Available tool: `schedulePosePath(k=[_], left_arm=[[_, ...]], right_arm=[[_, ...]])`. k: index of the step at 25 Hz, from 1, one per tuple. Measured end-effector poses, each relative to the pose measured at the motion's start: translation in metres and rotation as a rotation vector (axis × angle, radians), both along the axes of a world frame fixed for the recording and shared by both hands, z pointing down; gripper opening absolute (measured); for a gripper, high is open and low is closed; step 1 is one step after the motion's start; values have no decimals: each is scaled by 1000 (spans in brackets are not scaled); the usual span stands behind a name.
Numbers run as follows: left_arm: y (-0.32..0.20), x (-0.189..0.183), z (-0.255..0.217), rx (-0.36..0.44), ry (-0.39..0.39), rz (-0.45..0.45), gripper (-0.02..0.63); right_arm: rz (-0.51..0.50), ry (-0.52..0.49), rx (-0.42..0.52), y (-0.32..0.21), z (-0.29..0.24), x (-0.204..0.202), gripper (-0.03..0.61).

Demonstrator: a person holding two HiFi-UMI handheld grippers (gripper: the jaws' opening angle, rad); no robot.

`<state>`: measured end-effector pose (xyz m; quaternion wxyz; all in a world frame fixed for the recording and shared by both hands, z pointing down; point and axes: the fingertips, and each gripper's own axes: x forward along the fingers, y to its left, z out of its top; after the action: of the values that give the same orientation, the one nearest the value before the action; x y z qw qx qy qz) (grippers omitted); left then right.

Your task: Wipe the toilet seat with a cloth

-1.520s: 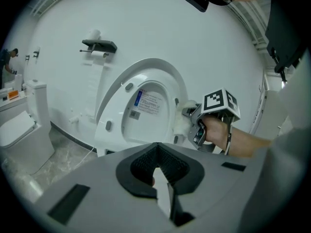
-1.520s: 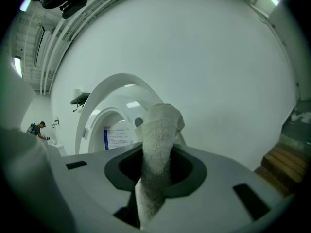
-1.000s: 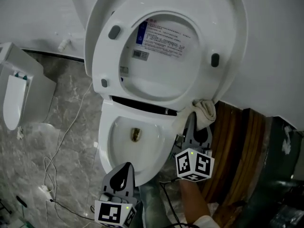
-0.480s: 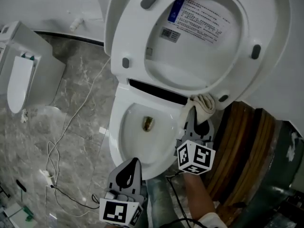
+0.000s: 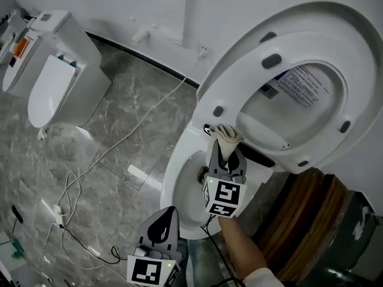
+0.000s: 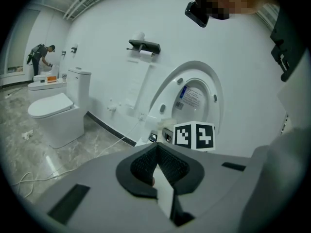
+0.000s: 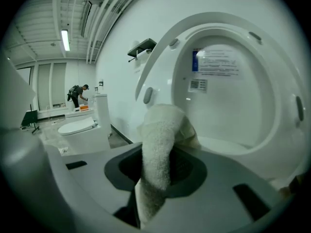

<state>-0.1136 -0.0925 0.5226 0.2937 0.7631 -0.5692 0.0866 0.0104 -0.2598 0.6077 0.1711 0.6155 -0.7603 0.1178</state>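
The toilet's white seat [image 5: 239,79] and lid stand raised at the right, above the open bowl [image 5: 179,187]. My right gripper [image 5: 224,148] is over the bowl's back rim near the left hinge, shut on a cream cloth [image 5: 227,133] that bunches out past its tips. In the right gripper view the cloth [image 7: 163,130] hangs from the right gripper [image 7: 160,165] just before the raised seat [image 7: 160,76]. My left gripper [image 5: 169,213] hangs low by the bowl's front, shut with nothing in it. The left gripper [image 6: 156,160] looks at the raised seat [image 6: 167,89].
A second toilet [image 5: 57,79] stands at the upper left on the grey marble floor. White and black cables [image 5: 78,184] trail over the floor left of the bowl. Brown curved boards [image 5: 305,220] lie right of the bowl. A paper holder [image 6: 144,46] is on the wall.
My right gripper has carried the cloth from the bowl's back right rim leftward to the left hinge side. The head view has swung, so the toilet now sits further right. The left gripper shifted a little.
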Motion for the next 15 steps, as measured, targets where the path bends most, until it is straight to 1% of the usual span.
schedulePosePath(k=[3, 6, 8, 10, 12, 15], left_arm=[[-7, -22, -12, 10, -1, -45, 11], [-15, -31, -29, 26, 3, -67, 11], [-22, -29, -43, 41, 4, -63, 11], [-28, -22, -58, 59, 5, -50, 11], [-35, -14, -74, 78, 7, -33, 11], [-46, -3, -97, 107, 8, -9, 11]], right_arm=[[-30, -23, -13, -16, -14, -33, 89], [-8, -76, -59, -26, -29, -47, 90], [28, -135, -99, -27, -41, -49, 89], [69, -187, -120, -28, -56, -45, 89], [97, -211, -114, -32, -74, -36, 89], [110, -227, -99, -45, -103, -25, 89]])
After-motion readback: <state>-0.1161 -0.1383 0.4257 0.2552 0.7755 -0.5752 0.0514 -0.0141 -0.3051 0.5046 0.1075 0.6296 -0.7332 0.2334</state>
